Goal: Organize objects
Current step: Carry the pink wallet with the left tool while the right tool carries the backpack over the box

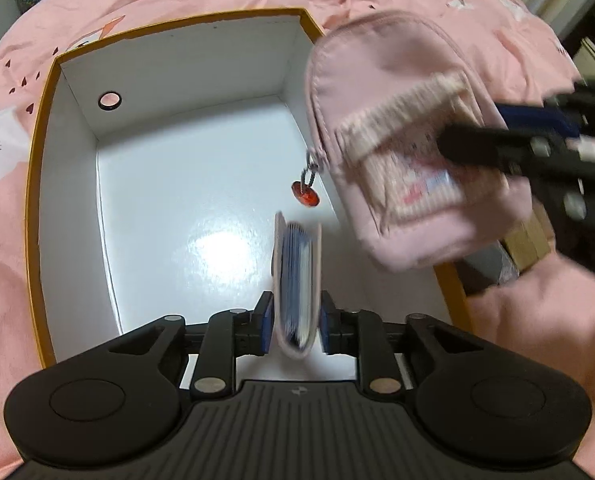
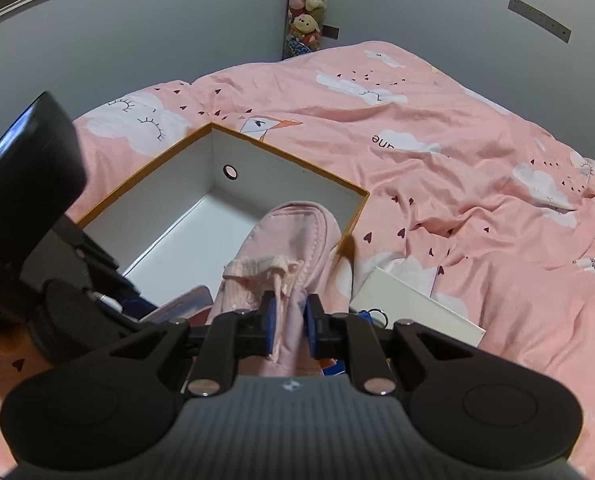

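While boxward, pouch (image 2: pixel 293 240) within hand-held gripper (image 2: pixel 289 330).

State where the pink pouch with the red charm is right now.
In the left wrist view the pink pouch hangs at upper right, over the right edge of the open box, gripped by the right gripper.

- soft indoor light, kinda dim; bright glare patch on the glossy box floor (image 1: pixel 213 248)
- pink pouch (image 1: pixel 409 140) smeared with motion blur
- heavy fisheye bend, dark corners
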Demonstrator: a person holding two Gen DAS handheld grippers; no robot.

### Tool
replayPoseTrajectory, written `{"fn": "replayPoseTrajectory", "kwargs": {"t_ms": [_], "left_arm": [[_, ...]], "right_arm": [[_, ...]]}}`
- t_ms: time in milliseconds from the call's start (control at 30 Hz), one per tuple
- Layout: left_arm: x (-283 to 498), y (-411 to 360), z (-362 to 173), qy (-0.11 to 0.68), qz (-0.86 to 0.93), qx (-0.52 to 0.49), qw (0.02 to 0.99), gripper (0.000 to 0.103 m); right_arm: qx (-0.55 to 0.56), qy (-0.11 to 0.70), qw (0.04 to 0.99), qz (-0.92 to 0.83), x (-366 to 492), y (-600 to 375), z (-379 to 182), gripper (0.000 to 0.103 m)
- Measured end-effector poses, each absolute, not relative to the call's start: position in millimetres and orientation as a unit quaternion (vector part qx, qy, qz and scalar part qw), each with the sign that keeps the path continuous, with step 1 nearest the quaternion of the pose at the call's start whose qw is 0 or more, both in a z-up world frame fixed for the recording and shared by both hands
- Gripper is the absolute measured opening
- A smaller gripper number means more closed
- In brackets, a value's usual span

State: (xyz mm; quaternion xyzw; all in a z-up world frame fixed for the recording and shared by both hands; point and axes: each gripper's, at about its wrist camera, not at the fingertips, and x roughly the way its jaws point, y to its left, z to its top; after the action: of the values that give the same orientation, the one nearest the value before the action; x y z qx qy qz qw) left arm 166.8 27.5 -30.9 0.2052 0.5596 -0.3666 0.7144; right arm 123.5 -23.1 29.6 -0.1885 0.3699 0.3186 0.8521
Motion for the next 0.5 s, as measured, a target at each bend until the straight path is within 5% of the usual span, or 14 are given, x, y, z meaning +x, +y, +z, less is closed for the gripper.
{"fn": "replayPoseTrajectory", "kwargs": {"t_ms": [67, 167, 367, 500], "left_arm": [[159, 26, -30, 0.55, -0.374, 0.215, 0.714, 0.046], [147, 28, -33, 0.531, -0.368, 0.236, 0.726, 0.048], [137, 19, -47, 0.526, -0.363, 0.244, 0.729, 0.021], [126, 26, -41, 0.491, -0.362, 0.243, 0.754, 0.02]], "right_arm": [[-0.184, 0.37, 0.852, 0.32, 124, -23, 29, 0.016], [-0.183, 0.368, 0.853, 0.322, 124, -24, 27, 0.016], [-0.176, 0.366, 0.855, 0.323, 123, -26, 25, 0.016], [-0.17, 0.366, 0.854, 0.328, 121, -29, 25, 0.016]]}}
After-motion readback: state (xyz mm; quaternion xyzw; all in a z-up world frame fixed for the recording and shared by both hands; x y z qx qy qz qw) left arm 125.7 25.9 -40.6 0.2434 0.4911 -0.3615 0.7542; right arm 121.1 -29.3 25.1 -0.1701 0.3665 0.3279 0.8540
